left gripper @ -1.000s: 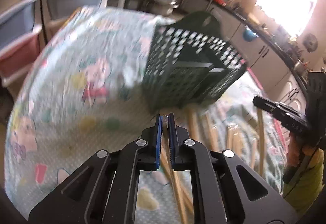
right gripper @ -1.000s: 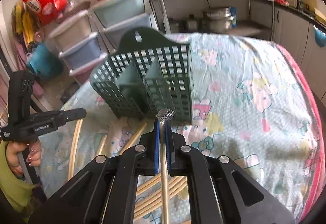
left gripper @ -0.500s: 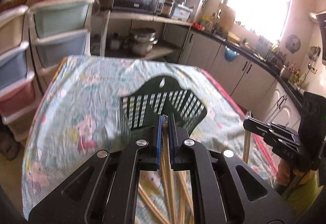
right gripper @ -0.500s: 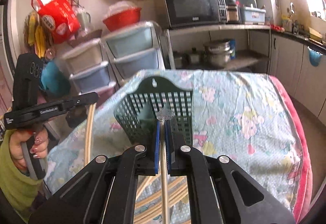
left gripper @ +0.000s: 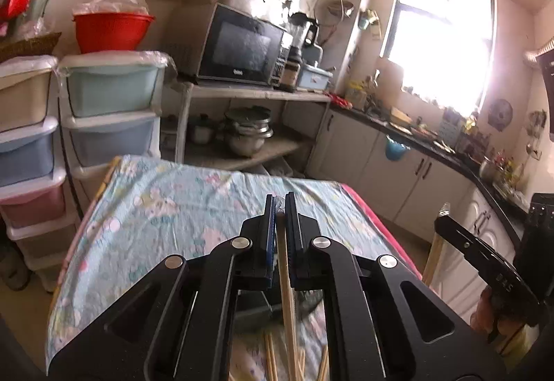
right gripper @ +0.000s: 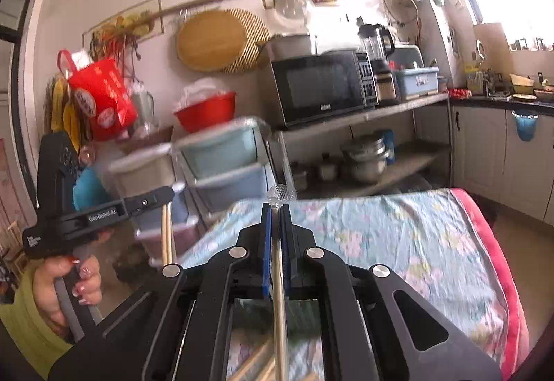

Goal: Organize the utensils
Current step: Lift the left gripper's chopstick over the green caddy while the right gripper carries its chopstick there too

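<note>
Chopsticks fill both claws. At lower centre of the left wrist view, the left claw [left gripper: 279, 207] is clamped tight on a wooden chopstick [left gripper: 286, 280], which runs between the blue pads down toward the bottom edge. The right claw [right gripper: 276, 211], at lower centre of its own view, is likewise pinched on a pale metal chopstick [right gripper: 279, 294] whose faceted clear tip [right gripper: 281, 195] pokes out just past the fingertips. More wooden chopsticks [left gripper: 270, 358] lie on the table [left gripper: 155, 207], covered in a floral cloth, at the bottom of the frame. Behind the left claw's fingers a dark green shape shows, too hidden to name.
</note>
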`<state>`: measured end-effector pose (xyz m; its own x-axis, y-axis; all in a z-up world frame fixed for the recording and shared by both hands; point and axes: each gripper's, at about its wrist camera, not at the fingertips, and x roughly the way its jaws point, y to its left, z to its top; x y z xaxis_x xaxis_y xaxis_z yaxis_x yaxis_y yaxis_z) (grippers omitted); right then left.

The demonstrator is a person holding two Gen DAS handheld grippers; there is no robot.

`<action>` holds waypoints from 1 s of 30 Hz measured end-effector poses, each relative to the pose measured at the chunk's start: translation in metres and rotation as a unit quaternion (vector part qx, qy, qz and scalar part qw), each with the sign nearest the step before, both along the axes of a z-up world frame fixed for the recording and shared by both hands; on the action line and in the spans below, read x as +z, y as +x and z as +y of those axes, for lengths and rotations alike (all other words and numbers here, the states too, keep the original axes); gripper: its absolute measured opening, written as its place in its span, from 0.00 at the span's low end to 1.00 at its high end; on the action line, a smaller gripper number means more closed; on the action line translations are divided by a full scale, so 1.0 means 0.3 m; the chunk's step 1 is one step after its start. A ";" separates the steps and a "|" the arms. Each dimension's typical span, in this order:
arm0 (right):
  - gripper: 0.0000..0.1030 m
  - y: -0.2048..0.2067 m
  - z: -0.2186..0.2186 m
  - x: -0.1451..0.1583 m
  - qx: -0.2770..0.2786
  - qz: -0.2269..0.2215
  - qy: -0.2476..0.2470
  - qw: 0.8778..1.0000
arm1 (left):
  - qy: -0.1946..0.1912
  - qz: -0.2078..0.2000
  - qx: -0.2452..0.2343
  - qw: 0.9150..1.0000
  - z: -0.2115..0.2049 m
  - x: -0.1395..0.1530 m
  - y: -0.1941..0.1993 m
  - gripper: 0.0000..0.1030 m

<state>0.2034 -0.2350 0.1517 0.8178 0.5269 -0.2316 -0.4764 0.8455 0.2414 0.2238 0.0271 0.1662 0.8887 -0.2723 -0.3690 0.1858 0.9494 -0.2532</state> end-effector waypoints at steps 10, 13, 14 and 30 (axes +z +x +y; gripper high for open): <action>0.05 0.088 0.058 0.083 -0.011 -0.055 0.013 0.998 | -0.007 -0.047 0.046 0.998 0.018 0.097 0.067 0.03; 0.05 0.115 0.074 0.096 -0.014 -0.065 0.017 0.998 | -0.008 -0.063 0.061 0.996 0.030 0.116 0.083 0.03; 0.05 0.126 0.079 0.099 -0.017 -0.067 0.018 0.997 | -0.010 -0.068 0.066 0.995 0.036 0.123 0.089 0.03; 0.05 0.254 0.169 0.056 -0.066 -0.107 0.013 0.992 | 0.006 -0.097 0.132 0.987 0.081 0.053 0.170 0.03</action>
<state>0.2797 -0.1844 0.1684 0.9086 0.4163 -0.0324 -0.4055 0.8983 0.1690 0.2748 0.0512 0.1823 0.9823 -0.0195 -0.1863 -0.0236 0.9738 -0.2263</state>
